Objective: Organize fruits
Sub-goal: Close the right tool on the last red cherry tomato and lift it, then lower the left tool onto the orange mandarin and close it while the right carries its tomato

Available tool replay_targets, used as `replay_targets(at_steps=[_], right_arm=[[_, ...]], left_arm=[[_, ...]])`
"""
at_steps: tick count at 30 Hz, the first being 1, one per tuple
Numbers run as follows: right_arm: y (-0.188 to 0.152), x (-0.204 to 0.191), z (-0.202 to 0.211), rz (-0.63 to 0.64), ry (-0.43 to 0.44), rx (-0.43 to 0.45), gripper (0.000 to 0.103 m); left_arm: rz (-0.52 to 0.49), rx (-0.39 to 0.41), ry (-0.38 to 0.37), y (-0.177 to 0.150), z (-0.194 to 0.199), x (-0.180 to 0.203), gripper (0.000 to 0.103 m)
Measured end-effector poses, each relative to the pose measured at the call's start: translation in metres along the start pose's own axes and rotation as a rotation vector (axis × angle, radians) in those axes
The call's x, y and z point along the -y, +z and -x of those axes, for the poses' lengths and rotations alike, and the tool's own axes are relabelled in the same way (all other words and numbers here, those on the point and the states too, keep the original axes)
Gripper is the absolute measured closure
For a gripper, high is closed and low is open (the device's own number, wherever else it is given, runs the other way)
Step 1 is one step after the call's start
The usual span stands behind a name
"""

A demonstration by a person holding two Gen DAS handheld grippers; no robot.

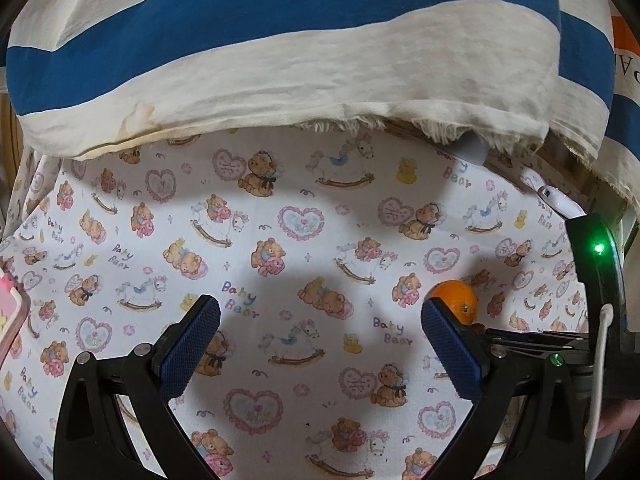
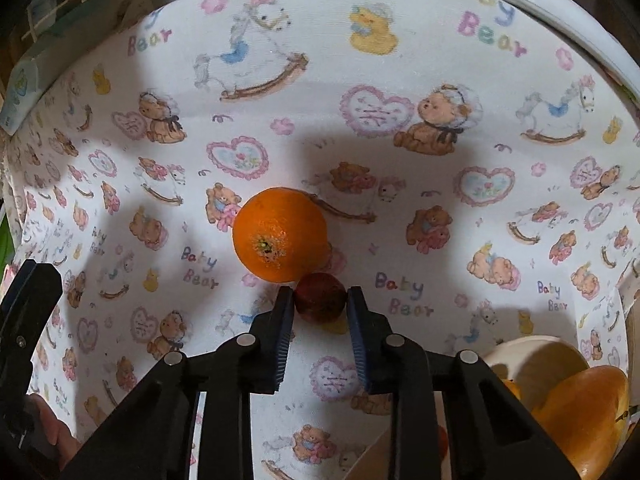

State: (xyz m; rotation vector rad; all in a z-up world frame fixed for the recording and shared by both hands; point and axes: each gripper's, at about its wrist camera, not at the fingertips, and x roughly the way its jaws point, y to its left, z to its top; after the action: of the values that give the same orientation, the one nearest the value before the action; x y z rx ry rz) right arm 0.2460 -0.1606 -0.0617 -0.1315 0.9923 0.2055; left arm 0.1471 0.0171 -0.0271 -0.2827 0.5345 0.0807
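Note:
On the bear-print tablecloth (image 2: 400, 216) lies an orange (image 2: 280, 234), stem end facing up. Just in front of it, touching it, is a small dark red fruit (image 2: 320, 305). My right gripper (image 2: 320, 293) is shut on this red fruit, one blue pad against each side. The same orange (image 1: 456, 300) shows in the left wrist view, just beyond the right-hand finger. My left gripper (image 1: 320, 306) hovers over bare cloth, open wide and holding nothing. The right gripper's body (image 1: 596, 280), with a green light on it, stands at the right edge of that view.
A cream bowl (image 2: 536, 354) holding orange and yellow fruit (image 2: 580, 412) sits at the lower right. A white device (image 2: 560, 20) lies at the cloth's far right edge. A person's striped shirt (image 1: 280, 40) fills the far side. A pink object (image 1: 12, 304) is at the left.

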Motion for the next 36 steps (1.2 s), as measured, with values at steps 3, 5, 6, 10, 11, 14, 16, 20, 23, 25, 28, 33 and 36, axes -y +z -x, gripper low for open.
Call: replay_targets(at_steps=[3,5,6,10,11,14,16,20,23,25,28,33,36], right_arm=[[-0.004,0.000,0.007,-0.007,0.002,0.023,0.075],[-0.009,0.005,0.018,-0.002,-0.005,0.056,0.075],[-0.013,0.005,0.025,0.003,-0.007,0.079,0.075],[-0.031,0.009,0.056,0.014,-0.012,0.178,0.075],[-0.035,0.010,0.062,0.019,-0.013,0.199,0.075],[-0.049,0.008,0.086,0.045,-0.030,0.287,0.075],[-0.056,0.011,0.103,0.057,-0.043,0.347,0.075],[-0.069,0.015,0.128,0.062,-0.081,0.439,0.075],[-0.075,0.021,0.135,0.053,-0.111,0.478,0.075],[-0.075,0.027,0.139,0.057,-0.134,0.478,0.075],[-0.074,0.038,0.144,0.025,-0.140,0.476,0.075],[-0.072,0.063,0.148,-0.071,-0.106,0.456,0.075],[-0.071,0.075,0.150,-0.101,-0.110,0.460,0.075]], left_arm=[[-0.008,0.005,-0.002,0.000,0.001,0.000,0.003],[-0.016,0.008,-0.003,-0.001,0.001,0.002,0.003],[-0.020,0.010,-0.003,-0.001,0.002,0.003,0.003],[-0.033,0.019,-0.008,-0.001,0.004,0.005,0.003],[-0.036,0.021,-0.009,-0.001,0.004,0.005,0.003],[-0.054,0.028,-0.015,-0.001,0.007,0.008,0.003],[-0.073,0.033,-0.019,-0.002,0.009,0.012,0.003],[-0.144,0.052,-0.028,-0.005,0.015,0.024,0.003],[-0.195,0.065,-0.053,-0.005,0.021,0.034,0.003],[-0.229,0.063,-0.085,-0.004,0.025,0.041,0.005],[-0.298,0.044,-0.096,-0.003,0.028,0.055,0.010],[-0.305,-0.109,-0.185,0.004,0.017,0.074,0.021],[-0.289,-0.161,-0.202,0.009,0.007,0.087,0.022]])
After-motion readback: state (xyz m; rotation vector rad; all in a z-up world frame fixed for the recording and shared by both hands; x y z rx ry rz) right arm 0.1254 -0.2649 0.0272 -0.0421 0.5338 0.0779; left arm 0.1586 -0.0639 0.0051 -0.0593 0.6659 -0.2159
